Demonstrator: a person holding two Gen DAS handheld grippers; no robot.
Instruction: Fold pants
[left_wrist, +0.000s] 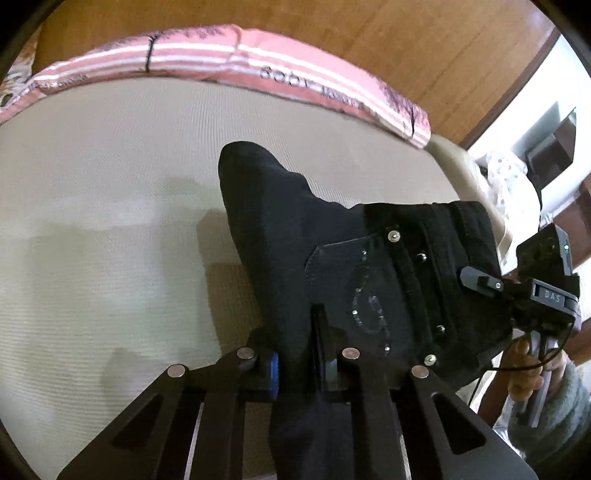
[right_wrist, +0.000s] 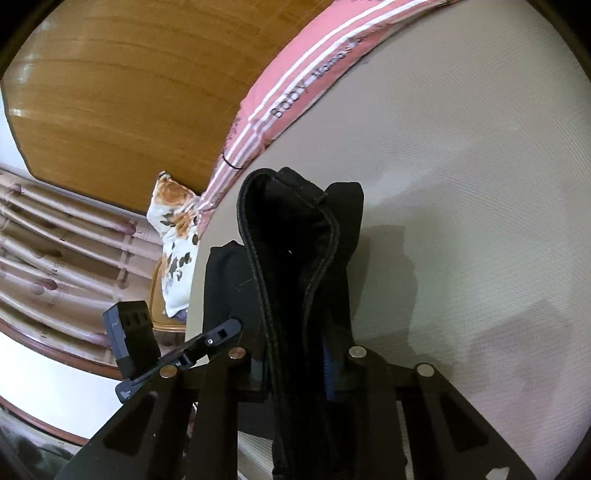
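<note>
Left gripper clamps black pants at 6 o'clock; right gripper clamps the waistband, over beige mattress.

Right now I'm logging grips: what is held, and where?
Both grippers clamp the black pants: left gripper beside the back pocket, right gripper on the waistband.

Beige bed below, pink striped blanket along its edge, wooden headboard behind, floral pillow beside.
</note>
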